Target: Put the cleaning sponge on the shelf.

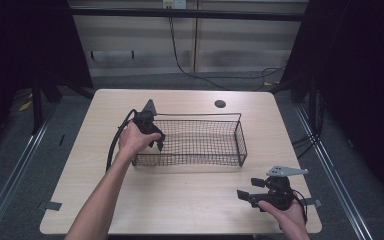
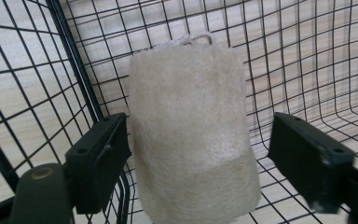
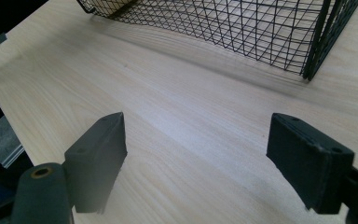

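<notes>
- My left hand-held gripper (image 1: 152, 136) is dipped into the near-left corner of the wire basket (image 1: 239, 131), which stands on the tabletop (image 1: 180, 200).
- A beige loofah sponge (image 2: 191, 135) with a cord loop stands between its jaws, which are spread; the left one looks at or just off the sponge, the right one is clearly apart.
- Judgement: either the sponge is just being let go into the basket or a grasp is about to be made; I cannot tell which.
- My right hand-held gripper (image 1: 247, 196) rests released and empty, near the tabletop's front right corner.
- Next move calls for a straight lift clear of the mesh.
</notes>
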`<move>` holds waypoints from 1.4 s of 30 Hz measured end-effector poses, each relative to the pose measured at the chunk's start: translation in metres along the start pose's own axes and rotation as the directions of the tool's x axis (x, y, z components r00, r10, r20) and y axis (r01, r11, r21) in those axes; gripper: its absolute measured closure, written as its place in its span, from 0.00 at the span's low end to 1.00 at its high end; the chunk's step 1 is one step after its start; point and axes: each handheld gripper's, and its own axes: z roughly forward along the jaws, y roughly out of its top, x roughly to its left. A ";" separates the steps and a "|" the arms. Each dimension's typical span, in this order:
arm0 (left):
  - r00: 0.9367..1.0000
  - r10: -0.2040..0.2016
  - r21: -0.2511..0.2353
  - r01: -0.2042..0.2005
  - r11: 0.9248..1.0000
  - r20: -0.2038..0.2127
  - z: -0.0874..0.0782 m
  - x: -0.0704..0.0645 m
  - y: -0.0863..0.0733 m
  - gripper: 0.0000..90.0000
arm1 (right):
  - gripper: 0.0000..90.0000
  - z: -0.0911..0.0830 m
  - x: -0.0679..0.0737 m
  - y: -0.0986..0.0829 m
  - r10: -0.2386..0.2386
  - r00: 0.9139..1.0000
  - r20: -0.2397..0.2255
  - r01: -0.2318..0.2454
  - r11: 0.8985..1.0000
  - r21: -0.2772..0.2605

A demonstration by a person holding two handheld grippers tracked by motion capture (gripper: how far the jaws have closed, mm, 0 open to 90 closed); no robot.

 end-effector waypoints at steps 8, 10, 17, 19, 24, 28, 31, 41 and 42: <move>1.000 0.002 -0.027 -0.002 1.000 0.006 -0.007 0.001 -0.003 0.20 | 0.22 0.000 0.000 0.000 0.000 1.000 -0.001 0.000 1.000 0.001; 1.000 0.000 -0.036 0.000 0.999 0.004 -0.010 0.001 -0.003 0.20 | 0.22 0.000 0.000 0.000 -0.002 1.000 0.000 0.002 1.000 0.000; 0.999 0.015 -0.076 -0.012 0.997 0.044 -0.022 0.006 -0.007 0.20 | 0.22 0.000 0.000 0.000 -0.001 1.000 0.000 0.001 1.000 -0.001; 0.998 0.021 -0.087 -0.016 0.996 0.059 -0.025 0.006 -0.009 0.20 | 0.22 0.000 0.000 0.000 0.000 1.000 0.000 0.000 1.000 0.000; 0.991 0.063 -0.128 -0.047 0.991 0.118 -0.034 0.007 -0.014 0.20 | 0.22 0.001 0.000 0.000 -0.002 1.000 -0.001 0.002 1.000 0.001; 0.984 0.095 -0.171 -0.069 0.983 0.150 -0.042 0.008 -0.019 0.22 | 0.22 0.001 0.000 0.000 -0.004 1.000 -0.002 0.004 1.000 -0.001; 0.977 0.134 -0.201 -0.100 0.975 0.166 -0.048 0.010 -0.023 0.21 | 0.22 0.001 -0.001 0.000 -0.003 1.000 -0.001 0.003 1.000 -0.001; 0.942 0.251 -0.281 -0.185 0.942 0.221 -0.065 0.029 -0.040 0.20 | 0.22 0.001 -0.001 0.000 0.001 1.000 0.001 -0.001 1.000 0.001; 0.937 0.264 -0.293 -0.193 0.936 0.228 -0.066 0.029 -0.041 0.20 | 0.22 0.001 -0.001 0.000 0.002 1.000 0.001 -0.002 1.000 0.000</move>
